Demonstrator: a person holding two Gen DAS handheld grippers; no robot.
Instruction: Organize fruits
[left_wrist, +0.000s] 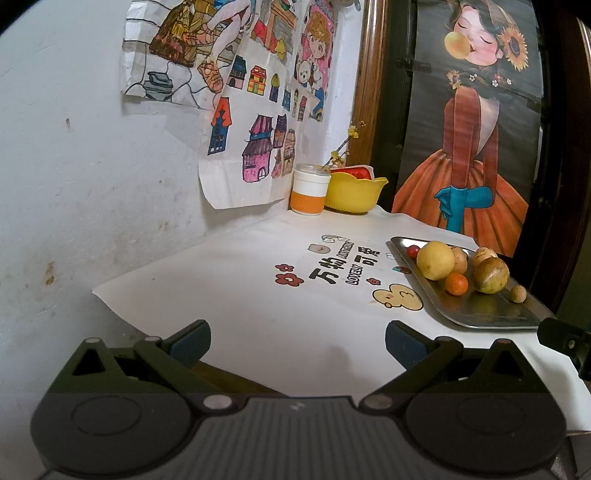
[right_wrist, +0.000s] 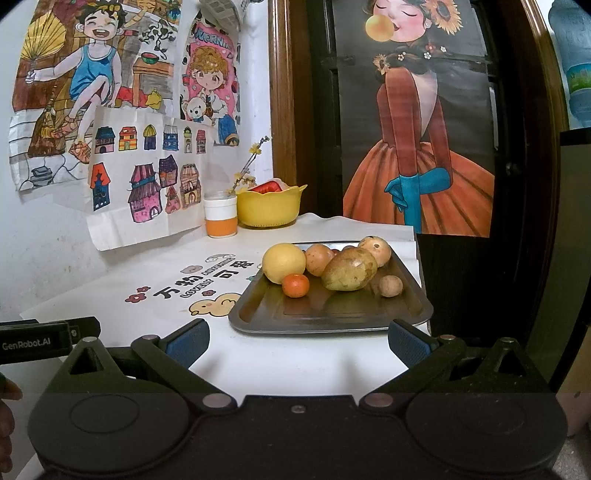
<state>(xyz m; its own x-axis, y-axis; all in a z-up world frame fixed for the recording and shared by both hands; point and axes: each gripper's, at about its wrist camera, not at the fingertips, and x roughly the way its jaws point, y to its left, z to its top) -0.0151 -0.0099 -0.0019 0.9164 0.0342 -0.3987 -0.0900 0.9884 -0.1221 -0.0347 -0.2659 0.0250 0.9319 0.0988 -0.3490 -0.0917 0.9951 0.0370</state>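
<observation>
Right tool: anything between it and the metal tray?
Nothing: in the right wrist view only bare white tablecloth lies between the open right tool and the near rim of the metal tray.

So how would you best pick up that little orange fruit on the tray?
Probably with the right hand-held gripper, across the round middle of the small orange fruit, coming from the tray's open near side. Its left and front look clear; the yellow fruit crowds it behind.

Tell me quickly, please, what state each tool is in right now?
Left tool: open, holding nothing.
Right tool: open, holding nothing.
</observation>
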